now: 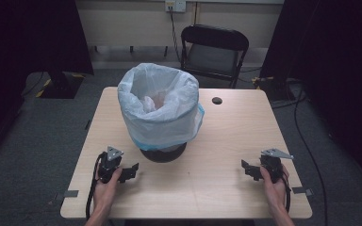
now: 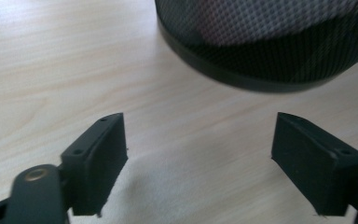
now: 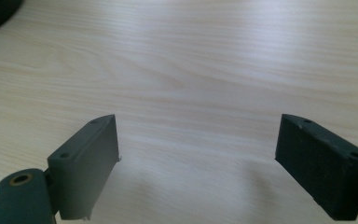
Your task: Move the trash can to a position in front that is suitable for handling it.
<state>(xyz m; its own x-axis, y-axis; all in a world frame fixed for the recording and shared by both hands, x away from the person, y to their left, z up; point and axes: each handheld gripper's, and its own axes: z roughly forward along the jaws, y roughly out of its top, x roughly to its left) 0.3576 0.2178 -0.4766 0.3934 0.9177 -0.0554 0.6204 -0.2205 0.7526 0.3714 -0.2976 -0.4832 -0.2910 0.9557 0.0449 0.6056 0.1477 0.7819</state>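
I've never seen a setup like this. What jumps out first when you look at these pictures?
The eye goes first to the mesh waste bin in the middle of the wooden table, lined with a puffy white plastic bag folded over its rim. Nearer the front edge, a person's hands hold two black claws: the left claw close to the bin's base, the right claw farther off, both with jaws open and nothing between them.

Bin [image 2: 261, 42] cut off by top edge in left gripper view; bag [image 1: 160, 106] contents indistinct.

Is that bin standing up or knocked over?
Upright. The bin rests on its dark base on the table, its bag-lined mouth facing up.
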